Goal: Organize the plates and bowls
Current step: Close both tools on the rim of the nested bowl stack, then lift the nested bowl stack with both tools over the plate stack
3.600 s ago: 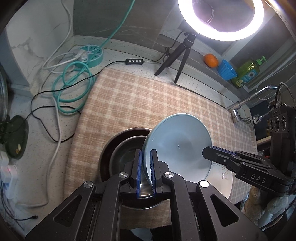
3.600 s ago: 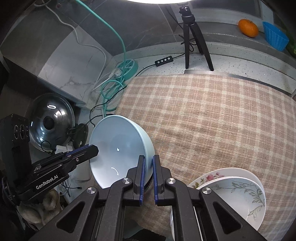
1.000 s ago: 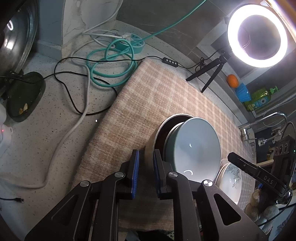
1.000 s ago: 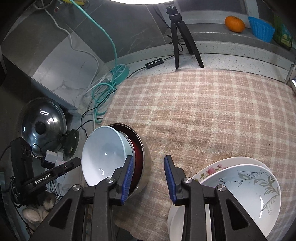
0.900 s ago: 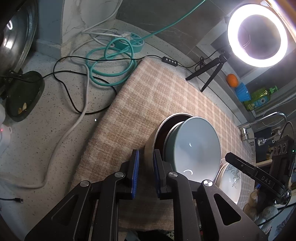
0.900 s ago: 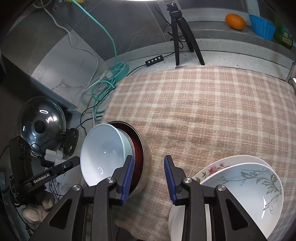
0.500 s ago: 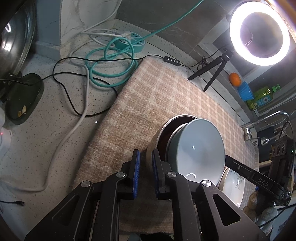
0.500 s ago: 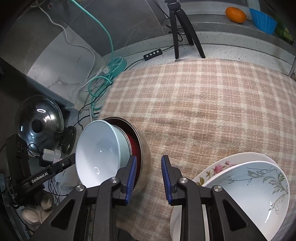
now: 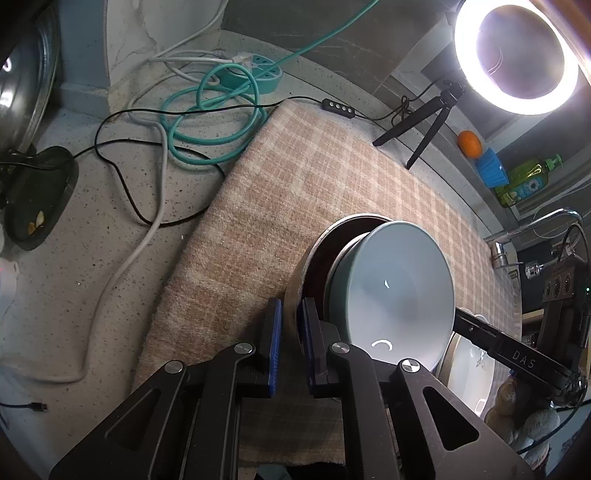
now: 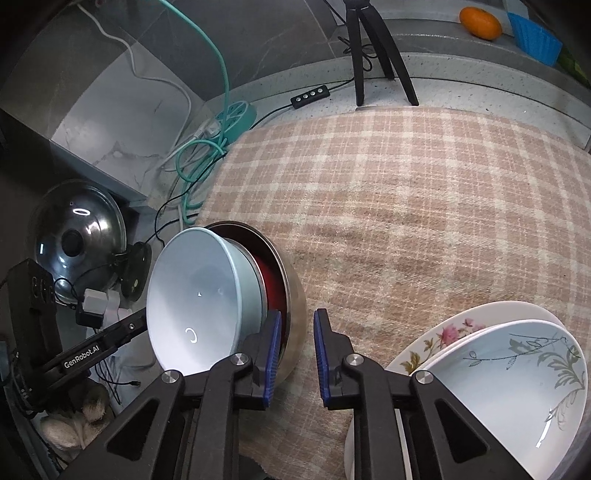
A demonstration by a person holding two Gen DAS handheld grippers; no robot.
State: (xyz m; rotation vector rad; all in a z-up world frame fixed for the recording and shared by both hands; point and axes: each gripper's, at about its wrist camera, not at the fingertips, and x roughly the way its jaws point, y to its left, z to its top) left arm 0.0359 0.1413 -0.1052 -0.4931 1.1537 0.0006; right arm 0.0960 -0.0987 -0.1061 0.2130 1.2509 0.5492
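Note:
A light blue bowl [image 9: 399, 295] [image 10: 195, 295] lies tilted inside a steel bowl [image 9: 314, 254] [image 10: 295, 295] with a dark red inside, on a plaid cloth [image 9: 332, 166]. My left gripper [image 9: 291, 314] is shut on the steel bowl's near-left rim. My right gripper [image 10: 297, 325] straddles the opposite rim. Its jaws are closing, with one pad inside the bowl, the other outside, and a gap still showing. To the right sits a white bowl with a grey leaf pattern [image 10: 517, 369] [image 9: 469, 373] on a pink-flowered plate [image 10: 450, 332].
A ring light [image 9: 513, 55] on a small tripod [image 9: 424, 122] stands at the cloth's far edge. Teal and white cables [image 9: 210, 122] coil on the speckled counter to the left. A steel pot lid [image 10: 79, 229] leans at far left. An orange [image 10: 480, 22] and a faucet [image 9: 532, 229] are at the back right.
Earlier both grippers held the blue bowl by its rim above the stack. Now it rests in the steel bowl. Over the last second the right jaws have narrowed around the steel rim, and the left jaws slightly.

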